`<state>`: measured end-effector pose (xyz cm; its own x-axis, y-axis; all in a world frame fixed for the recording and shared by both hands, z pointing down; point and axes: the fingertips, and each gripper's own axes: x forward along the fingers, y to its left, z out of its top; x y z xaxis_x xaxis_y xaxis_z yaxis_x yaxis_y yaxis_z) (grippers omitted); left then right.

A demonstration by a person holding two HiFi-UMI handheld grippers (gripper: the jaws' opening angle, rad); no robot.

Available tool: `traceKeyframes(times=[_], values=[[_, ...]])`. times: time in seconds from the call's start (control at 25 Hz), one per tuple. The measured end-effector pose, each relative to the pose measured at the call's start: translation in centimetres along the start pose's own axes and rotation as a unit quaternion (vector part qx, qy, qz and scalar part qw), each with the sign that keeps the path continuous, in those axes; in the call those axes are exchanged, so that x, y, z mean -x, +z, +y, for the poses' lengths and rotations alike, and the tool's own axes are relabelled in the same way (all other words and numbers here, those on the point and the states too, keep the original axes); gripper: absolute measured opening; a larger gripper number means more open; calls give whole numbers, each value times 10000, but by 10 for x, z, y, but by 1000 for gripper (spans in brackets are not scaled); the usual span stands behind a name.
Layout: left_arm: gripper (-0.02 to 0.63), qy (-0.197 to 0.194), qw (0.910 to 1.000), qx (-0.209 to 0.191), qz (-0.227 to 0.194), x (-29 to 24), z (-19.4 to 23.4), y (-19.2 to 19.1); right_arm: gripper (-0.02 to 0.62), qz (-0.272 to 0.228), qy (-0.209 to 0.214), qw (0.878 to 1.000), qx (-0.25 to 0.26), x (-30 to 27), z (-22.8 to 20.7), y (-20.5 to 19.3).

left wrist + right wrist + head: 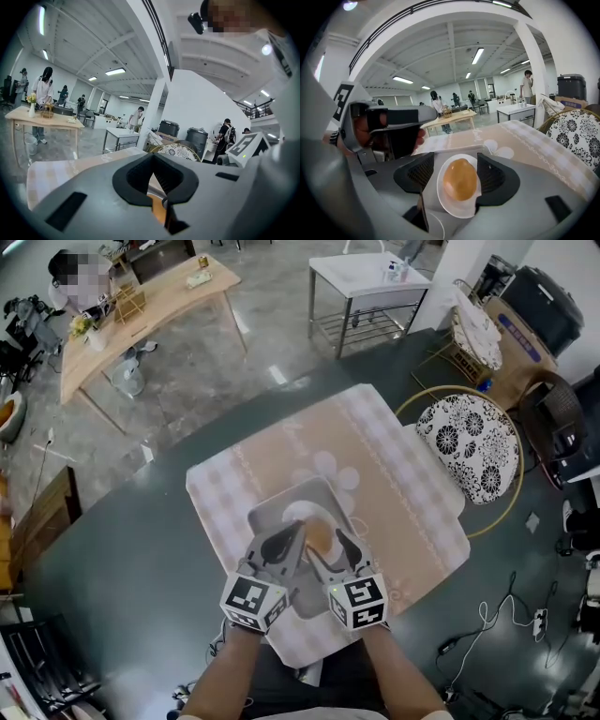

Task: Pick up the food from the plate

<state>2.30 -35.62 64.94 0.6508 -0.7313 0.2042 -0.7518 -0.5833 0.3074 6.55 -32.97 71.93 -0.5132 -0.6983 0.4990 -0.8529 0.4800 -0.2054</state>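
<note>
My left arm [223, 673] reaches forward from the bottom of the head view. It holds the left gripper [298, 529] almost flat over the grey tray [269, 509]. Its jaws meet at the tips and hold nothing. My right arm [401, 673] is close beside it. The right gripper [330, 545] tips down more. Its jaws are wide apart, one on each side of the food [320, 535], and they are not pressing on it. The food is a golden-brown, egg-shaped lump. It lies on the white plate [292, 514] on the tray, right between my two grippers.

Only the head view shows the tray on the checked cloth [375, 456] and the dark table [122, 549] under it. The left gripper view shows just a small orange bit of the food [158, 208] through the gap behind the tips. The right gripper view shows the whole food [460, 179], the plate's rim [457, 212], and the left gripper [389, 123] off to the left with my fingers [360, 132] around it. The flowery chair [576, 133] is on the far right.
</note>
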Motion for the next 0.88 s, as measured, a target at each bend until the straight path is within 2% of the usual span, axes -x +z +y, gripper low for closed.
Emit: traceKeyframes(times=[0.6,0.76,0.88], values=[[5,9,10000,9,12,-10,18,-29,307,904,-11,9940,620,-52,-7,-49],[5,47,10000,27,-8,-9,19,-28,305,1245,-21,9906,574,-56,-8,-59],[5,66,10000,42,-6,-8,19,-28,305,1283,-3,9903,529,-55,-9,-59]])
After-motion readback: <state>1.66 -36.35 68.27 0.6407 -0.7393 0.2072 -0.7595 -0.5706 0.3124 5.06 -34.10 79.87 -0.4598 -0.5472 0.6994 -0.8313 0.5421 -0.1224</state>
